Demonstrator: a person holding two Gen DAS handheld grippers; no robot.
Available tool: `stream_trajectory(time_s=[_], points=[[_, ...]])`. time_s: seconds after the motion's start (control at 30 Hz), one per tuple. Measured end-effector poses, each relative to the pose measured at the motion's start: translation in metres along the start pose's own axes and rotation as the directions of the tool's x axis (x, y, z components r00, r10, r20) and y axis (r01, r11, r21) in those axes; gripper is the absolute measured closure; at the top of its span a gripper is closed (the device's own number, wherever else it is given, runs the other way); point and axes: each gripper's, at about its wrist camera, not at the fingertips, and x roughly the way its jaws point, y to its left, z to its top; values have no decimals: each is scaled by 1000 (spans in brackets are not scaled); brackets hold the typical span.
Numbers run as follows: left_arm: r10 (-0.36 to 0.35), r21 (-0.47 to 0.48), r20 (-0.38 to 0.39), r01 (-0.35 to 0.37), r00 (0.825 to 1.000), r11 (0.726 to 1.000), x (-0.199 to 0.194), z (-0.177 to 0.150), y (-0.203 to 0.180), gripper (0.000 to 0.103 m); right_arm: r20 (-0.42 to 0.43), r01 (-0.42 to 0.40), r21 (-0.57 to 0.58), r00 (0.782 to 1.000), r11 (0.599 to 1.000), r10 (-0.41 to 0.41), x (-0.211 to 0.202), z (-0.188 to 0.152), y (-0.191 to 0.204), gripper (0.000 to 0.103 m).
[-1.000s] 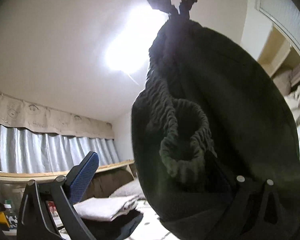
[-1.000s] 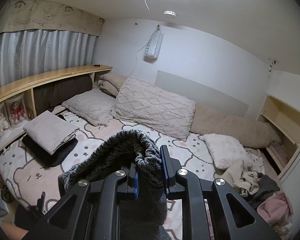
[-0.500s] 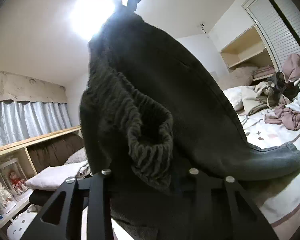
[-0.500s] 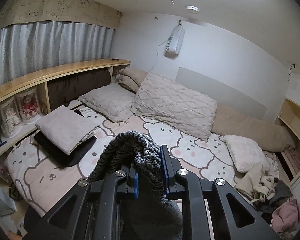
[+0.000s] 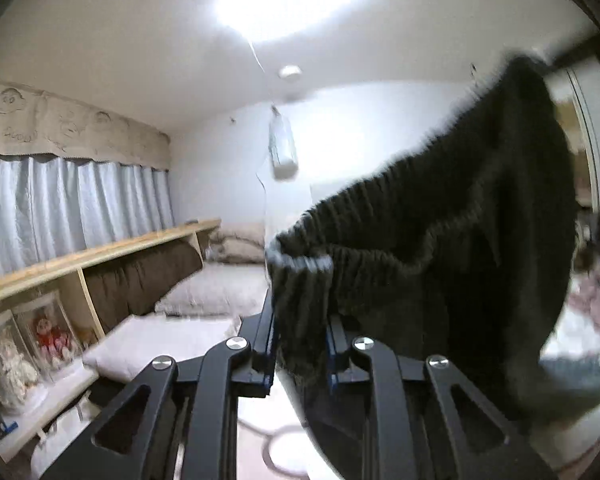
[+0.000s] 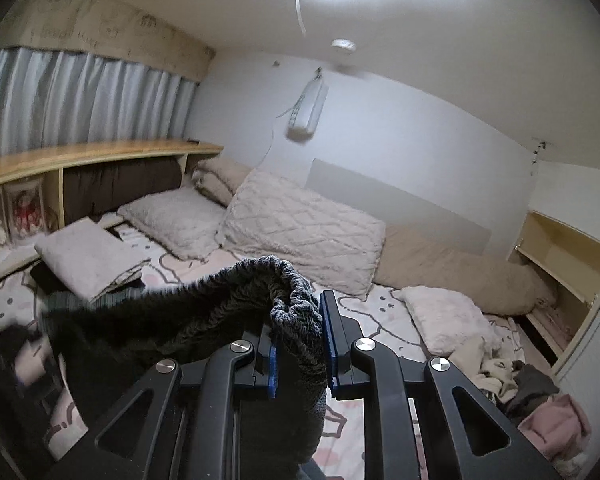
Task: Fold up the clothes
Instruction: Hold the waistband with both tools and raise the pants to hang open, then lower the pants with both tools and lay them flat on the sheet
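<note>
Presently both grippers hold one dark ribbed garment in the air above the bed [image 6: 380,312]. Left gripper [image 5: 300,344]: jaws closed on a bunched ribbed edge of the garment [image 5: 440,240], the rest sweeping up and right toward the other hand; that part is motion-blurred. Right gripper [image 6: 300,344]: jaws pinched on a gathered ribbed hem, cloth trailing away to the left and sagging low over the bed.

Progress, judged from the lay of things:
- Done: a folded pale piece [image 6: 88,256] sits on a dark folded one near the shelf [image 6: 100,152], so at least two items look finished.
- In hand: the dark garment is lifted and being spread between the two grips; no fold in it yet, nothing laid flat.
- Left: a loose heap of clothes [image 6: 532,392] lies at the bed's right edge, unfolded, pink and cream among it.

Roughly early-to-middle of the job. Garment kind uncertain; the ribbing suggests a waistband or a cuff. Pillows [image 6: 300,232] crowd the head of the bed.
</note>
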Motion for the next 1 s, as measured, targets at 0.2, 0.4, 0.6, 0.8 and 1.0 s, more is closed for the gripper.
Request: stream_trajectory(time_s=[0.2,0.4,0.6,0.8,1.0], points=[[-1,15,212,-2,977,1000,-27,89,10,84,213,121,-47,971,992,-108,-81,23,-13,85],[-28,89,420,-11,907,996,-93,169,13,84,391,284,-80,891,955,-232,-170,51,-27,85],[-60,203,527,-57,848,978,-160,221,17,84,479,395,-89,822,914,-308,-231,71,-35,85],[-53,296,436,-87,898,951,-145,226,15,84,466,409,-122,828,905,-311,-216,79,-33,85],[-42,335,218,-34,975,941,-48,163,2,84,308,323,-148,913,935,-267,-102,55,-30,85]])
